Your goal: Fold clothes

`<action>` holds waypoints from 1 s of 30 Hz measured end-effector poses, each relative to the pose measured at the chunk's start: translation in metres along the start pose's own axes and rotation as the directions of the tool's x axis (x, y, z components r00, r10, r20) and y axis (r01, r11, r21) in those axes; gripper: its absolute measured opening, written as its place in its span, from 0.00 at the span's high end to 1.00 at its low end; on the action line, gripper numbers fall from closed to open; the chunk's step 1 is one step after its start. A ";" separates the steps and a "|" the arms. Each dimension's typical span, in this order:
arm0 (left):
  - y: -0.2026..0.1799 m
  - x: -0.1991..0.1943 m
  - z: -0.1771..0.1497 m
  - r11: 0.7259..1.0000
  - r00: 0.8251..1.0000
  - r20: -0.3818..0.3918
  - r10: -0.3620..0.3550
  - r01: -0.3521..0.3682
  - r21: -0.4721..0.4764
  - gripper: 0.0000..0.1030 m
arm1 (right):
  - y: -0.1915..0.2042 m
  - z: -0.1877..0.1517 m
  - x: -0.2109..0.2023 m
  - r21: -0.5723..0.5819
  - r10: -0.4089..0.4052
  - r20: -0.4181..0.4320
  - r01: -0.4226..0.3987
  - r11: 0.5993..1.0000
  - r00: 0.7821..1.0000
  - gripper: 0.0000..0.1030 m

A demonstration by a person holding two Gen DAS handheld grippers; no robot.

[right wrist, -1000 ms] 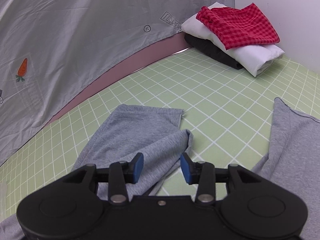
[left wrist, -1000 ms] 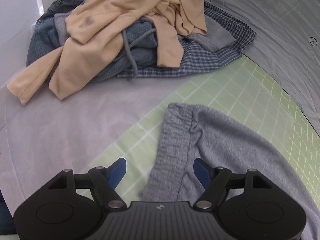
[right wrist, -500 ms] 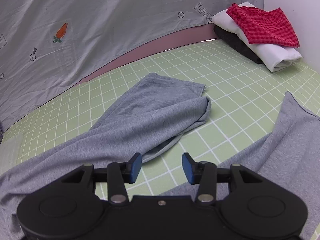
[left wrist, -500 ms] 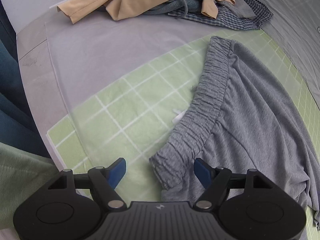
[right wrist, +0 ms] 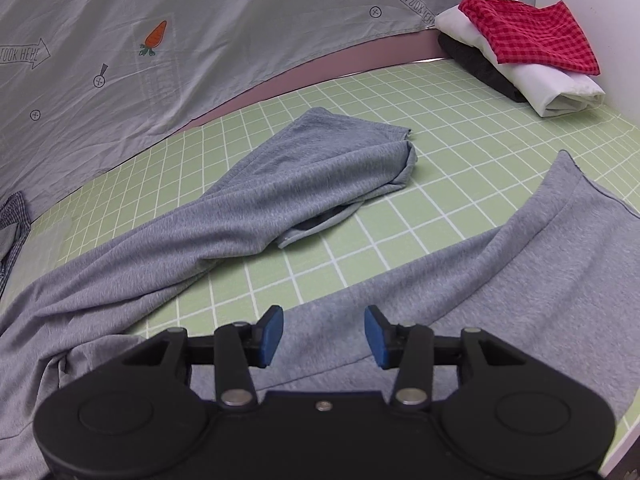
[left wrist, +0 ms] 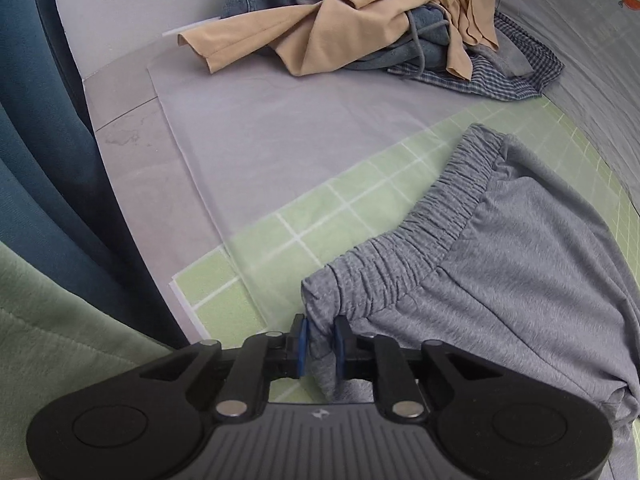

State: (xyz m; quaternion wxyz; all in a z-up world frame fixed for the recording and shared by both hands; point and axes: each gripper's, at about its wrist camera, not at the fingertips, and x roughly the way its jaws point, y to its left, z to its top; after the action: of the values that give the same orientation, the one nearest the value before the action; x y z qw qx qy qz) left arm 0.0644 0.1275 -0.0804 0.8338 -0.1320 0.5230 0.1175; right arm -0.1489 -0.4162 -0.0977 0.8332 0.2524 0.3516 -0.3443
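Grey sweatpants [left wrist: 500, 248] lie spread on the green grid mat [left wrist: 316, 220]. My left gripper [left wrist: 320, 344] is shut on the near corner of their elastic waistband [left wrist: 420, 240]. In the right wrist view both legs show: the far leg [right wrist: 304, 168] lies folded back at its cuff, the near leg [right wrist: 540, 248] runs to the right. My right gripper [right wrist: 324, 334] is open just above the near leg, holding nothing.
A heap of unfolded clothes, tan, denim and blue check [left wrist: 380, 20], lies at the back left. A folded stack of red check, white and black [right wrist: 528, 48] sits at the back right corner. A grey carrot-print sheet [right wrist: 200, 40] hangs behind. A person's green sleeve [left wrist: 48, 340] is at my left.
My left gripper moved onto the waistband corner and shut on it. My right gripper drew back and down from the far leg to above the near leg, still open.
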 end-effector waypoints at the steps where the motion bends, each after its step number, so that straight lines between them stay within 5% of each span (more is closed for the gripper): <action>1: -0.003 -0.006 -0.001 1.000 1.000 0.015 0.009 -0.009 0.012 0.70 | -0.004 -0.002 -0.002 0.001 0.000 -0.002 0.000 1.000 1.000 0.56; 3: -0.013 -0.018 -0.006 0.998 0.998 0.058 0.030 -0.033 0.045 0.45 | -0.014 -0.002 -0.005 0.008 0.001 0.000 -0.001 1.000 1.000 0.55; 5: -0.027 -0.030 -0.012 0.997 0.993 0.107 0.042 -0.049 0.060 0.31 | -0.025 0.002 -0.006 0.019 -0.003 0.007 0.003 1.000 1.000 0.55; 9: -0.065 -0.045 -0.023 0.994 0.989 0.149 0.017 -0.033 0.101 0.21 | -0.049 0.016 -0.004 0.033 -0.012 0.010 0.012 0.999 1.000 0.48; 20: -0.182 -0.019 -0.069 0.964 0.997 0.063 -0.038 0.020 0.265 0.14 | -0.080 0.063 0.025 -0.040 -0.061 0.058 0.063 0.997 0.996 0.30; 30: -0.250 0.026 -0.067 0.950 1.000 0.024 0.016 -0.023 0.312 0.14 | -0.067 0.090 0.105 -0.094 0.006 -0.002 -0.006 0.996 1.000 0.61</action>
State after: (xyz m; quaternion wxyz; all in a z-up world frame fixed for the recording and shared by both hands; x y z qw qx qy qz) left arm 0.1027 -0.1287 -0.1079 0.8485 0.0079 0.5274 0.0432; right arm -0.1081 -0.5599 -0.1332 0.8448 0.2141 0.3675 -0.3246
